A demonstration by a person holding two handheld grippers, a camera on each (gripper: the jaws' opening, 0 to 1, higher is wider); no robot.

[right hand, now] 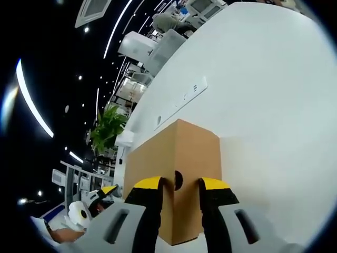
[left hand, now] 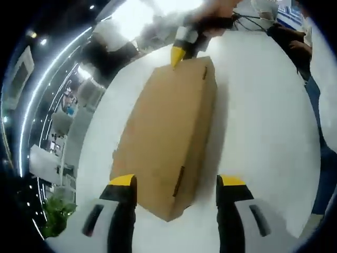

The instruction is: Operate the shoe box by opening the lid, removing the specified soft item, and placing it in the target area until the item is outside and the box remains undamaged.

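A closed brown cardboard shoe box (left hand: 167, 132) lies on a white counter (left hand: 263, 121). The left gripper (left hand: 178, 184) hovers at the box's near end, its fingers spread wide on either side, holding nothing. At the box's far end, the right gripper (right hand: 177, 185) has its fingers closed narrowly around the box's corner edge.

A large open indoor hall, seemingly an office or showroom: long strip lights (left hand: 37, 89) curve across a dark ceiling, a potted plant (right hand: 108, 126) stands beside white furniture, and a broad white table (right hand: 274, 95) fills the foreground, desks and equipment beyond.
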